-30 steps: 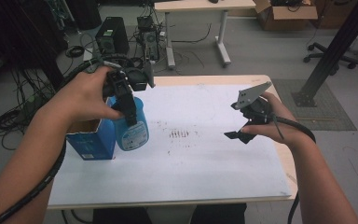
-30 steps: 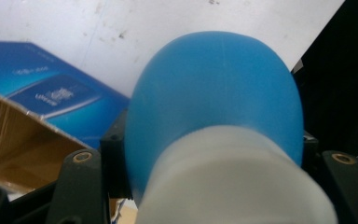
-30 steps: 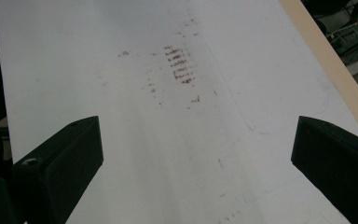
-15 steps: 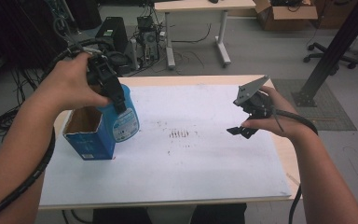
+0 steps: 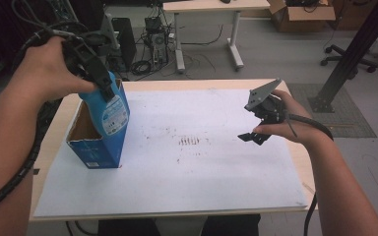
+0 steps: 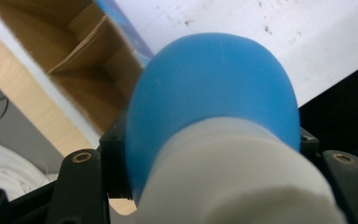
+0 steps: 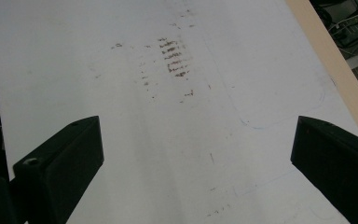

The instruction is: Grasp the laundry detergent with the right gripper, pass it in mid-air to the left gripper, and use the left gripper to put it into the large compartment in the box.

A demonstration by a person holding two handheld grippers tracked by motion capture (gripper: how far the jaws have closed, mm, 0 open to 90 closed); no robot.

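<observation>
High view: the left gripper [image 5: 96,78] is clamped on a blue bottle [image 5: 109,105], held tilted above an open blue cardboard box [image 5: 96,150] at the left of the white table [image 5: 202,172]; the bottle's lower end overlaps the box's rim. The right gripper [image 5: 257,132] hovers well apart.

Left gripper view: both jaws press just below the bottle's [image 6: 214,93] white cap [image 6: 233,177]; the box's [image 6: 74,60] brown interior holds nothing.

Right gripper view: the jaws stand wide apart over stained white tabletop [image 7: 191,140].
</observation>
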